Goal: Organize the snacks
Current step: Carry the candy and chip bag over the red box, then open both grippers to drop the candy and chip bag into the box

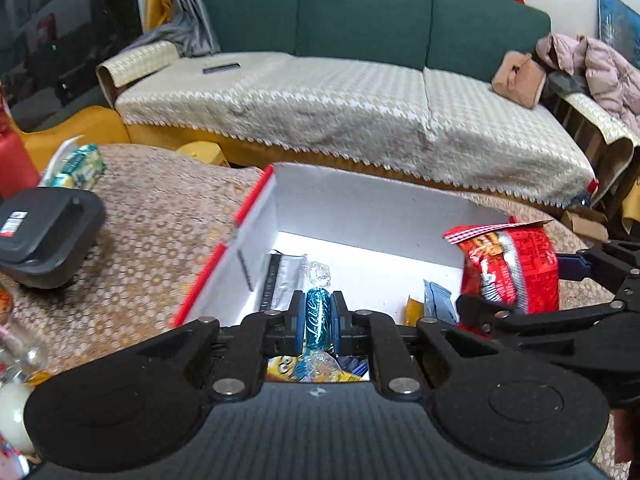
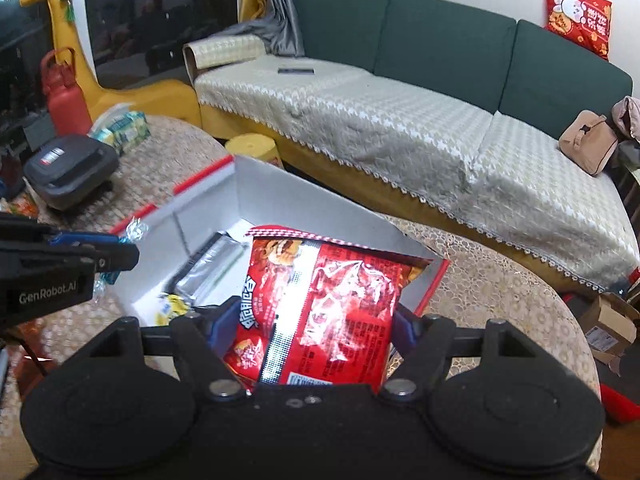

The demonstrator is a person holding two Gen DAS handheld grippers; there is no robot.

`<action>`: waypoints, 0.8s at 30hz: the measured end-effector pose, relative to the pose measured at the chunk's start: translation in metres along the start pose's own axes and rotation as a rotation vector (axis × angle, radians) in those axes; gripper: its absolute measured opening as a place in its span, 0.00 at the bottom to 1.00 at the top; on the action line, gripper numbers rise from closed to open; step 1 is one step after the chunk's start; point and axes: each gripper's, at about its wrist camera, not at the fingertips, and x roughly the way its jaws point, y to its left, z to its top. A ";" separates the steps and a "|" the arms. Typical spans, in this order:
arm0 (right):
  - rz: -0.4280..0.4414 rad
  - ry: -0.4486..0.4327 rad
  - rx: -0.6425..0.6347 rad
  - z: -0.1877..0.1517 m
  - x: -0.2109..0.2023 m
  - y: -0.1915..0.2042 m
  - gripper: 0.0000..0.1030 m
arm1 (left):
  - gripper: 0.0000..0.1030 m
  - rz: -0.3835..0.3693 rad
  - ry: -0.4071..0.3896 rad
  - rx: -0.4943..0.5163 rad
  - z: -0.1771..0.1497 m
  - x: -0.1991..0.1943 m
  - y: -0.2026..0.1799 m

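Box (image 1: 256, 216): several snacks already stowed. Blue candy (image 1: 318, 320) was pinched in left gripper (image 1: 318, 316), red snack bag (image 2: 320, 312) clamped in right gripper (image 2: 308, 332); both held above box, neither yet deposited.

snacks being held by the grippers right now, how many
2. The left gripper is shut on a teal wrapped candy above the box. The right gripper is shut on a red snack bag over the box's right side.
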 end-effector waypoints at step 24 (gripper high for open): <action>0.013 0.069 -0.111 -0.016 0.034 0.011 0.83 | 0.14 -0.021 0.131 0.004 -0.026 0.049 -0.003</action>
